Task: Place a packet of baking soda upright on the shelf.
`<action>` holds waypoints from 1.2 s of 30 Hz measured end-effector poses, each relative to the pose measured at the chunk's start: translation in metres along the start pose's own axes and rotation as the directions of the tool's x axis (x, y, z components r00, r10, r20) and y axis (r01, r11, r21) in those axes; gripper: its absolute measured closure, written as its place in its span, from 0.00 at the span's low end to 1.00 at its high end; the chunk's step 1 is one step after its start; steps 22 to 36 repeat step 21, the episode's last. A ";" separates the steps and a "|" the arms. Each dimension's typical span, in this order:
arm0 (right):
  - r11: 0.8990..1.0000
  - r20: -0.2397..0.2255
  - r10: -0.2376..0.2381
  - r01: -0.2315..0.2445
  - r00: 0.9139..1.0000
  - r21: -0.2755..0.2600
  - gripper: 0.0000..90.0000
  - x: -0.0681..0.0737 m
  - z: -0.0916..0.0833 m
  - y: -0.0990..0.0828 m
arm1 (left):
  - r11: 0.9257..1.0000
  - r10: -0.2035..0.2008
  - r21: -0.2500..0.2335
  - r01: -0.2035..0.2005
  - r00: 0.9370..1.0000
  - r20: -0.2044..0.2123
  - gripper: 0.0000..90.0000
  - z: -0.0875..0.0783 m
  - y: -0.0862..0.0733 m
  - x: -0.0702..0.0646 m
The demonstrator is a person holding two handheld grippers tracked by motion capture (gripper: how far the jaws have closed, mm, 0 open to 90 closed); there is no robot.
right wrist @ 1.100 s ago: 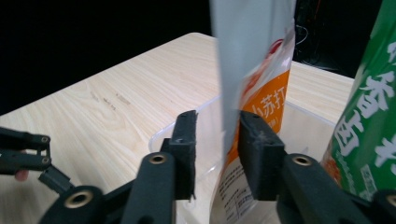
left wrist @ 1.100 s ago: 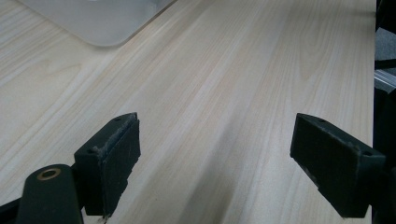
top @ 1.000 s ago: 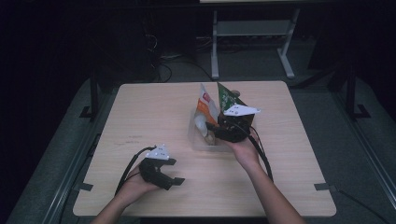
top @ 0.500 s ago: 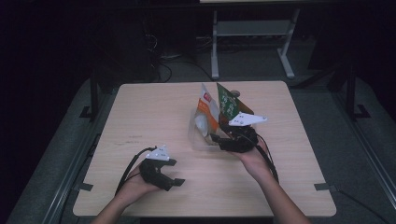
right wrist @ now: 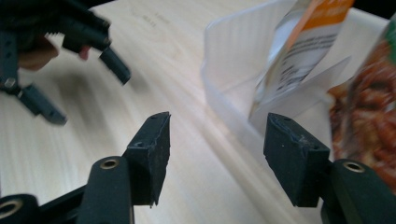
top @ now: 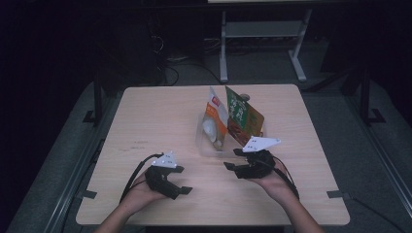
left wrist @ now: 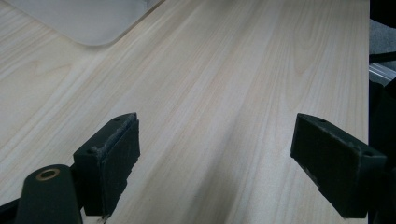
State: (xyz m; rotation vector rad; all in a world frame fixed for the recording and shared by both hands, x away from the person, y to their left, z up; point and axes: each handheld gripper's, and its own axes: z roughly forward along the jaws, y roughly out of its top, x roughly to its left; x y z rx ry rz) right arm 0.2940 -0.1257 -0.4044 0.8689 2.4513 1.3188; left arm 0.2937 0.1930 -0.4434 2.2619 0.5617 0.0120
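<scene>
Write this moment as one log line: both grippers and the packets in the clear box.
left gripper: open, empty | right gripper: open, jaws just been opening, empty, beside clear box | orange packet, green packet: upright in box

Clear tub (left wrist: pixel 88 21): cut off by the top edge of the left gripper view, one rounded corner showing.
Green packet (right wrist: pixel 369 116): cut off by the right edge of the right gripper view, beside the clear tub; its print is blurred.
Orange-and-white packet (right wrist: pixel 303 51): top cut off inside the clear tub; small print unreadable.
Left gripper (right wrist: pixel 56 60): motion-blurred, well left of the clear tub.
Round thing (top: pixel 245 97): behind the clear tub, too small to tell.
</scene>
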 end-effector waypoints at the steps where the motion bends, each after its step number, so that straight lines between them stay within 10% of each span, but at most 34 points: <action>1: 1.000 -0.012 -0.009 0.009 1.000 0.007 0.43 0.001 0.001 -0.002 | 1.000 -0.003 -0.005 0.003 1.000 0.003 0.17 0.001 0.000 -0.001; 10: 0.990 -0.082 -0.079 0.088 0.993 0.113 0.41 0.008 0.022 -0.013 | 1.000 0.014 0.010 -0.014 1.000 0.022 0.16 0.005 -0.001 -0.005; 36: 0.990 -0.081 -0.083 0.091 0.993 0.107 0.39 0.006 0.023 -0.014 | 0.999 0.030 0.029 -0.030 0.999 0.021 0.16 0.006 -0.001 -0.004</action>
